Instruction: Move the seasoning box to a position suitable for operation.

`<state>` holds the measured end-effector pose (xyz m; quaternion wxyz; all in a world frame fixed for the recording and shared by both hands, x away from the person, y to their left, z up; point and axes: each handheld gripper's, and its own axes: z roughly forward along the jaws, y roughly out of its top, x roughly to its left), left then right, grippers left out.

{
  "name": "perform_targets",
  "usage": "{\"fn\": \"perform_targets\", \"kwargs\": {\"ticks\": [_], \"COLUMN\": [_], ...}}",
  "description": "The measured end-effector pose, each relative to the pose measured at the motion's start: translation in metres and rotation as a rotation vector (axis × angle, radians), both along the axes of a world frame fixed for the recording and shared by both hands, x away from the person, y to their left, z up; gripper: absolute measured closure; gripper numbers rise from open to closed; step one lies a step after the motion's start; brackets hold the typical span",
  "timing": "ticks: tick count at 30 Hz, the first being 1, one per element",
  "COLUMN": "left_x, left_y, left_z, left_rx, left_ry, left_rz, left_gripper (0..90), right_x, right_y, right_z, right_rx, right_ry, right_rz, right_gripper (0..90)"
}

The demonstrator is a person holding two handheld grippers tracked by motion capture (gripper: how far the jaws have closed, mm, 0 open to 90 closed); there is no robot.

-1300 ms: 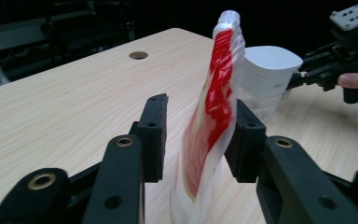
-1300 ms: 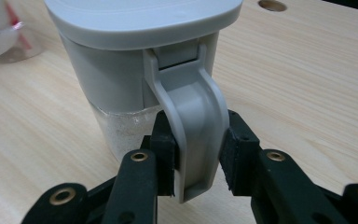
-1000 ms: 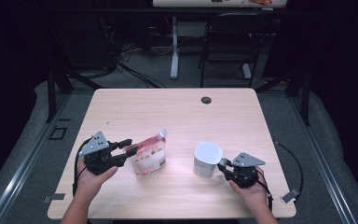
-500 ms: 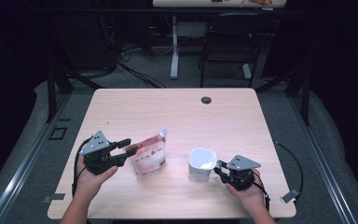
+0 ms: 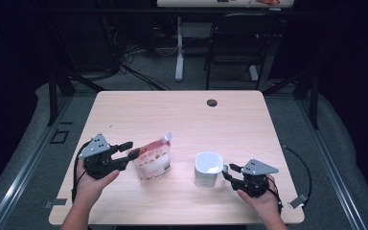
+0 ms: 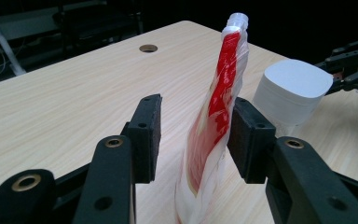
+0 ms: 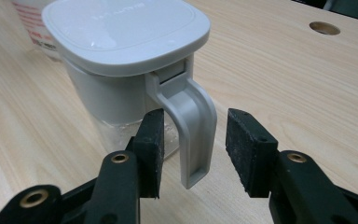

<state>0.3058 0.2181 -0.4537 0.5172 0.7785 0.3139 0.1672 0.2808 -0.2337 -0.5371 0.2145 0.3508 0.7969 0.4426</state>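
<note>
Lidded white jug [image 7: 121, 60] upright, contents hidden; R gripper [image 7: 193, 149] just opened round handle; L gripper [image 6: 196, 140] open astride pouch [image 6: 214, 126].

We see a light wood table [image 5: 182, 115] with rounded corners, and a round cable hole [image 5: 212, 102] near its far edge, right of centre. Behind it a black chair [image 5: 235, 48] stands on grey floor [image 5: 148, 84]; left of the chair is a white desk leg [image 5: 178, 48]. Loose cables [image 5: 124, 57] lie in the dark further left. A second tabletop [image 5: 225, 3] runs along the top edge. Dark rails [image 5: 24, 167] flank the table.
</note>
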Motion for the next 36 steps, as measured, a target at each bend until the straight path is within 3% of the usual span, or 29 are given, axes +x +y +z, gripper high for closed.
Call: {"fn": "perform_targets", "kwargs": {"ticks": [1,5,11,20,21,25,36], "left_x": [0.0,-0.002,-0.004,-0.01,-0.012,-0.016,-0.022], "left_y": [0.001,0.003,0.001,-0.003,-0.004,-0.003,-0.008], "left_z": [0.001,0.005,0.008,0.016,0.017,0.021,0.026], "left_rx": [-0.001,-0.019,-0.015,-0.007,-0.003,-0.005,0.009], "left_ry": [0.007,0.032,0.037,0.027,0.026,0.017,0.002], "left_rz": [0.001,0.01,0.015,0.02,0.02,0.025,0.021], "left_gripper": [57.7,58.1,58.4,59.0,59.3,59.5,59.9], "right_x": [-0.002,-0.003,-0.002,-0.005,-0.005,-0.005,-0.004], "right_y": [-0.001,-0.006,-0.012,-0.016,-0.016,-0.013,0.003], "right_z": [0.004,0.009,0.012,0.019,0.022,0.026,0.032], "right_rx": [0.028,0.064,0.122,0.162,0.177,0.172,0.149], "right_ry": [-0.003,-0.006,0.017,-0.026,-0.038,-0.052,-0.055], "right_rz": [0.002,-0.012,-0.027,-0.075,-0.085,-0.091,-0.029], "right_gripper": [58.9,61.6,69.2,78.1,82.3,89.2,90.0]}}
